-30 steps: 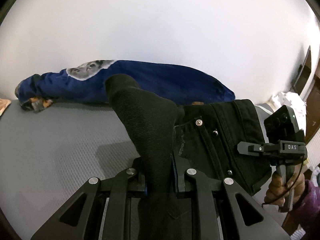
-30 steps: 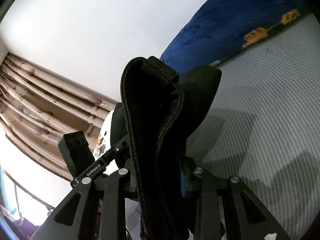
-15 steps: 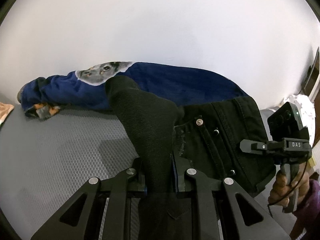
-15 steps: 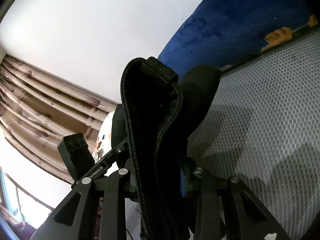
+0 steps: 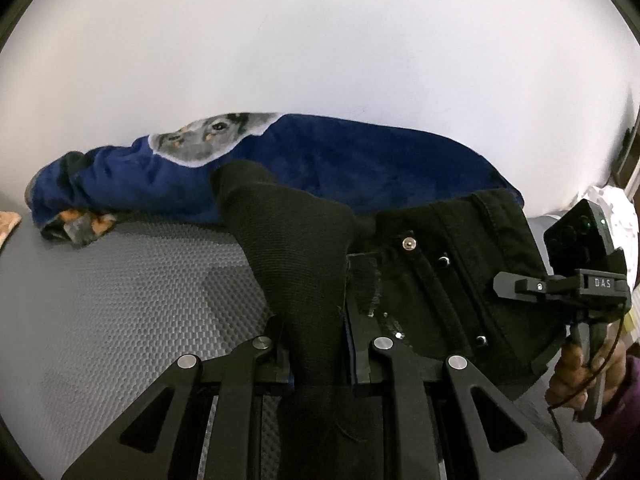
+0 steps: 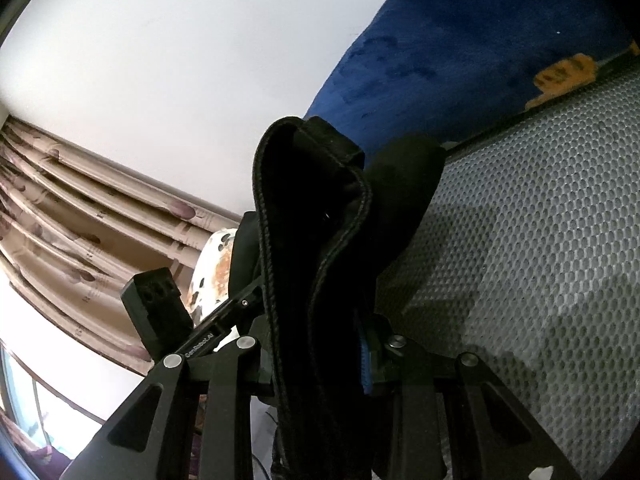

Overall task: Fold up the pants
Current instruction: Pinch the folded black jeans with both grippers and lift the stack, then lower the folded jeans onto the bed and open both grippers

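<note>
Plain white wall behind; grey honeycomb-textured mattress surface in front of it. A dark blue plush blanket with a printed dog face lies bunched along the wall. Beige pleated curtain off to one side in the right wrist view. Black denim pants with metal fly buttons are held up above the mattress, waistband stretched between both tools. Left gripper is clamped on a thick fold of the black fabric. Right gripper is pinched on the stitched waistband edge, which stands upright between its fingers. The person's hand holds the right tool's handle at the far right.
</note>
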`<state>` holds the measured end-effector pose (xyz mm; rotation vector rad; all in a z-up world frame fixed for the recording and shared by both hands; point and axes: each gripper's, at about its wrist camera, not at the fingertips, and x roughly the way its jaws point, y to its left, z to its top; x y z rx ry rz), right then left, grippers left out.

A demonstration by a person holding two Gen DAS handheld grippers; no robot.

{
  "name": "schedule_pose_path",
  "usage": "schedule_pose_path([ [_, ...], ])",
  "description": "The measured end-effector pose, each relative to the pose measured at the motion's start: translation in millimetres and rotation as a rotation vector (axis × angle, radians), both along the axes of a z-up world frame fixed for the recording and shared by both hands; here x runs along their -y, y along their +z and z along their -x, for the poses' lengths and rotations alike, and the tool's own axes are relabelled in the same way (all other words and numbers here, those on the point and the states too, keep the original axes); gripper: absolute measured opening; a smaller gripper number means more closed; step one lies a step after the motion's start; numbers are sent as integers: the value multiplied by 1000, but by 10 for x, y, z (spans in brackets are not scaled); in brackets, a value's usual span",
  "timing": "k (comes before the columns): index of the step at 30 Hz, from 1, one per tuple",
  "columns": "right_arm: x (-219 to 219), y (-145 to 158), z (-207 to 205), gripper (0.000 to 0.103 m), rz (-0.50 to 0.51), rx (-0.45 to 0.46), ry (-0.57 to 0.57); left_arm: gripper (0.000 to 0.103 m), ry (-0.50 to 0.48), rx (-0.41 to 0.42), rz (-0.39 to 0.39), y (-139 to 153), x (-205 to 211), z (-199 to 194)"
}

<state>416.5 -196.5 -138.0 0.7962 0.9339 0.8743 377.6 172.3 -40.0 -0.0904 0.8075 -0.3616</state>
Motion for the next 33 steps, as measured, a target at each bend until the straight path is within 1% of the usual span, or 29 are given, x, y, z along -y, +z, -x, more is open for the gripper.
schedule_pose_path([
  [6,98,-139,-130,27,11,-8,-4,18,8,-23,9,-163,-73,-64],
  [9,164,-215,-159,27,20,-11,-4,20,10,-41,17,-245,-113,-101],
  [10,178,-233,-166,27,25,-12,-5,23,14,-47,22,-270,-136,-107],
  [12,219,-276,-178,27,36,-13,-6,35,30,-57,30,-332,-198,-131],
  [13,234,-307,-188,27,40,-21,-9,43,42,-61,32,-361,-231,-141],
  [14,247,-337,-191,26,42,-28,-12,46,61,-72,40,-405,-284,-156],
  [15,267,-371,-198,26,47,-32,-15,47,70,-82,55,-446,-327,-171],
  [16,287,-409,-204,26,54,-35,-18,51,79,-94,70,-492,-369,-176],
  [18,322,-464,-212,26,71,-39,-22,63,103,-102,63,-569,-423,-167],
  [19,330,-475,-213,26,85,-38,-24,73,128,-95,56,-597,-458,-142],
  [20,338,-483,-213,27,109,-35,-28,76,141,-95,65,-608,-485,-129],
  [21,345,-489,-203,27,128,-30,-30,77,151,-102,87,-621,-524,-124],
  [23,320,-462,-182,28,232,8,-34,86,173,-114,88,-640,-570,-146],
  [24,288,-441,-162,28,254,15,-37,87,186,-114,84,-643,-578,-141],
  [26,246,-399,-120,32,337,48,-58,88,211,-95,52,-622,-550,-91],
  [27,229,-386,-101,34,370,61,-67,89,227,-77,12,-597,-512,-53],
  [28,203,-376,-77,37,423,85,-86,89,235,-63,-15,-577,-486,-30],
  [30,134,-327,-8,44,515,136,-122,89,257,-1,-108,-499,-382,83],
  [31,109,-307,19,51,553,156,-140,89,268,32,-154,-458,-338,157],
  [32,82,-286,52,60,600,179,-166,89,287,58,-210,-423,-282,225],
  [33,63,-269,50,65,624,188,-176,89,299,67,-245,-393,-252,270],
])
